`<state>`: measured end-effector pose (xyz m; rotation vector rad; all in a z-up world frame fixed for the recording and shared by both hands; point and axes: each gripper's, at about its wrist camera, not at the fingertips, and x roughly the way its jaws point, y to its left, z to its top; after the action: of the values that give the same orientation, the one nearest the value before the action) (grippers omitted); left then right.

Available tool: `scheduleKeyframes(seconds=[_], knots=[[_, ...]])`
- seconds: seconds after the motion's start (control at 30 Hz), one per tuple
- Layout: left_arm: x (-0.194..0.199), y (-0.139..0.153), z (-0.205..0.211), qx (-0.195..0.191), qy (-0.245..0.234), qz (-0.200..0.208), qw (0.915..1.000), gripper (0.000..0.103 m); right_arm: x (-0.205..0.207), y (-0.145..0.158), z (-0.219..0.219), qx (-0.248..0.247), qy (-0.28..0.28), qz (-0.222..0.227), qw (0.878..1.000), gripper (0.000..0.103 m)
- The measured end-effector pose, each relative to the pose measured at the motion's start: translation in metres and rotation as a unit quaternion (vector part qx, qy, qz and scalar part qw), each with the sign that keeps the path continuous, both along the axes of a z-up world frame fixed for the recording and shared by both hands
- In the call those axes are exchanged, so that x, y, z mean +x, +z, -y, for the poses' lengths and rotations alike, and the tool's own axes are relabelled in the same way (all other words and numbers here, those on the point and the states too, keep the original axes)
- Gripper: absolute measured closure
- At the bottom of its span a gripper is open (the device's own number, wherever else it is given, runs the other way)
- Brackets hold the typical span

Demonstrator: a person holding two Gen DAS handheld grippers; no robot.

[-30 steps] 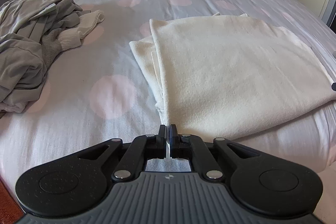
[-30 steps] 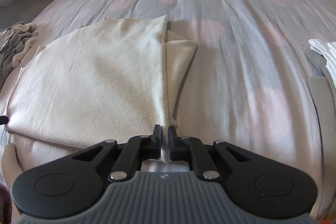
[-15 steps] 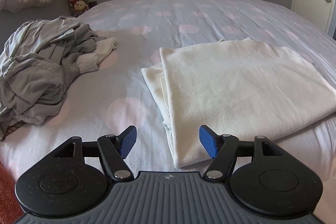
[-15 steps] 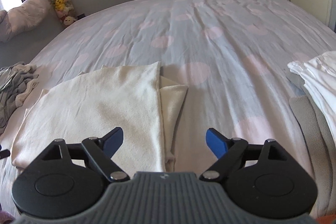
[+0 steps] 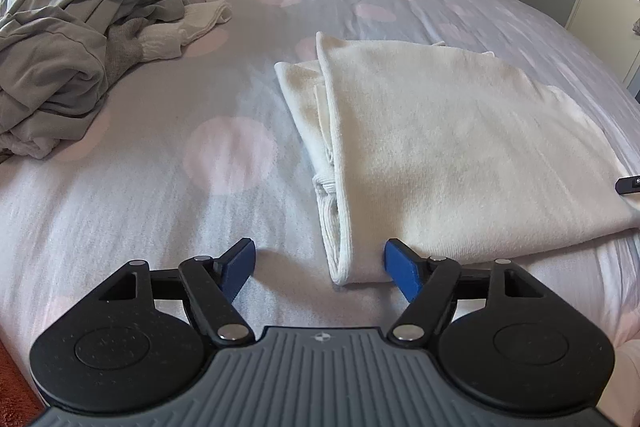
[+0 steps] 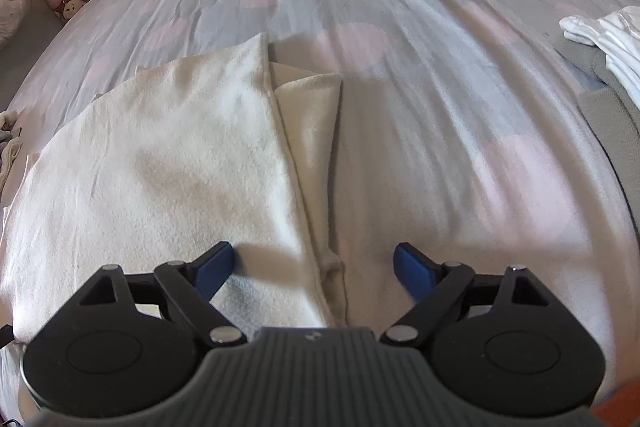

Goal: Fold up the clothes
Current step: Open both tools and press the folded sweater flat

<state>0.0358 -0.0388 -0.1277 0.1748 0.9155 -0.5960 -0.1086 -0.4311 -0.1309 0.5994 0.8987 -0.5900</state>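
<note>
Cream garment [image 5: 460, 147] lies folded on the bed [image 5: 160, 207]; both tongs, left [image 5: 320, 265] and right [image 6: 314, 265], have just opened, gripping nothing; grey pile [image 5: 68, 39] awaits folding.

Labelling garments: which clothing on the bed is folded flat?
The cream knit garment, lying flat between both open grippers; the grey clothes pile is crumpled.

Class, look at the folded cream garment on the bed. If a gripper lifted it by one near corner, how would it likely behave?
The cream garment would probably droop and unfold, since its stacked layers lie loose at the edges. It looks soft and knitted, so likely light and not slippery. Pushed across the bed cover, it would probably bunch rather than slide.
</note>
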Motion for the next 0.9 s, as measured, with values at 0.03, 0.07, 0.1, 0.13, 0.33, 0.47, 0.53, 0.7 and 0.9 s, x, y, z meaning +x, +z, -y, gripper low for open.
scheduleKeyframes(seconds=[0.03,0.07,0.1,0.13,0.33,0.47,0.53,0.7,0.9], knots=[[0.0,-0.001,0.0,-0.001,-0.001,-0.001,1.0,0.029,0.0,-0.001,0.0,0.003,0.002,0.001,1.0,0.011],[0.0,-0.002,0.0,-0.001,-0.003,-0.002,1.0,0.029,0.001,-0.002,0.0,0.006,0.005,-0.001,1.0,0.009],[0.0,-0.003,0.0,-0.001,-0.004,-0.003,1.0,0.028,0.002,-0.003,0.001,0.008,0.008,-0.003,1.0,0.007],[-0.001,-0.004,0.001,0.0,-0.006,-0.002,1.0,0.026,0.003,-0.004,0.0,0.01,0.013,-0.006,1.0,0.003],[-0.003,-0.008,0.004,0.005,-0.013,0.002,0.9999,0.021,0.015,-0.008,-0.008,-0.006,0.04,-0.046,0.998,0.0],[-0.002,-0.008,0.004,0.003,-0.013,0.0,0.9999,0.02,0.013,-0.008,-0.006,0.003,0.039,-0.045,0.998,0.0],[-0.002,-0.008,0.004,0.002,-0.013,0.001,0.9999,0.02,0.013,-0.008,-0.006,0.002,0.039,-0.044,0.998,0.0],[-0.001,0.001,-0.002,-0.019,-0.009,0.003,0.9998,0.021,0.007,-0.005,-0.007,0.0,0.029,-0.027,0.999,0.0],[0.001,0.025,0.001,-0.02,-0.008,0.054,0.9983,0.02,-0.002,0.013,-0.007,-0.024,0.014,0.019,0.999,0.001]])
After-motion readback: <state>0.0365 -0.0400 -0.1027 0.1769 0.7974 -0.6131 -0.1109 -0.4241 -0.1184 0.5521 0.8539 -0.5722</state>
